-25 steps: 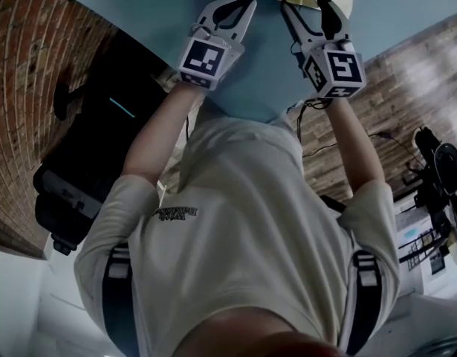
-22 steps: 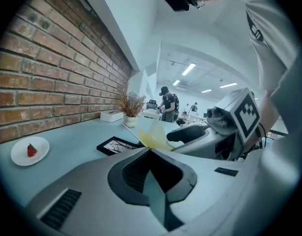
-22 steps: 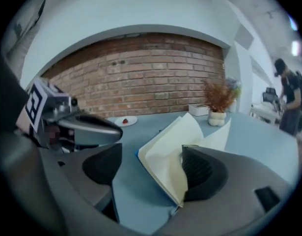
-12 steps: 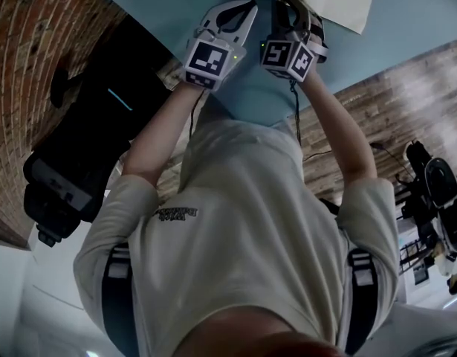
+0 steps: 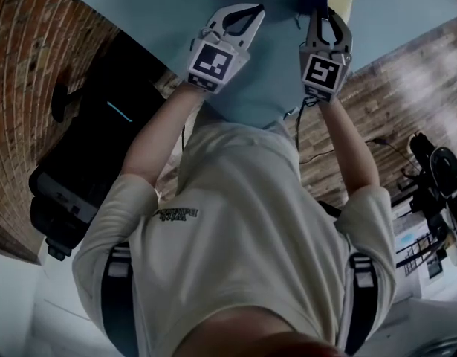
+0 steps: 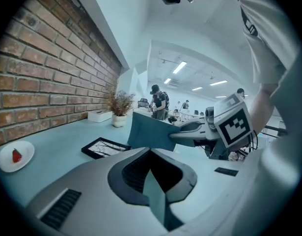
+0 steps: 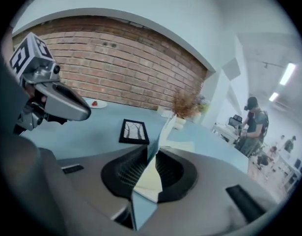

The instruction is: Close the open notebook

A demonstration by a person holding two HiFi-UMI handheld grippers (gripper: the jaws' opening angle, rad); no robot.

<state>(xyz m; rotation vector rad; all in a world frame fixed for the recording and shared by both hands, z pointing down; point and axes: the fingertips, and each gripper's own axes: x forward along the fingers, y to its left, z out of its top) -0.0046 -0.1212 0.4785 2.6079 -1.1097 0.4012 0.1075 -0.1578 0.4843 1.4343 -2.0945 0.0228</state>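
One notebook (image 7: 147, 178) | right gripper (image 7: 154, 154) just closed on it | pinch: own view

surface: pale blue table (image 6: 57, 142) | stuff on it: black-framed picture (image 6: 105, 147), white plate (image 6: 15, 156), white pot of dried twigs (image 6: 120, 119), cream-paged notebook (image 7: 187, 146)

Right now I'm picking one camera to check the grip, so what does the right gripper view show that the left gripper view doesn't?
Only the right gripper view: the right gripper, its jaws having just been closing, clamped on the notebook edge, plus the left gripper seen from outside. Only the left gripper view: its own jaws with nothing between them, and the raised blue cover held by the right gripper. Both: the picture frame, potted plant and plate.
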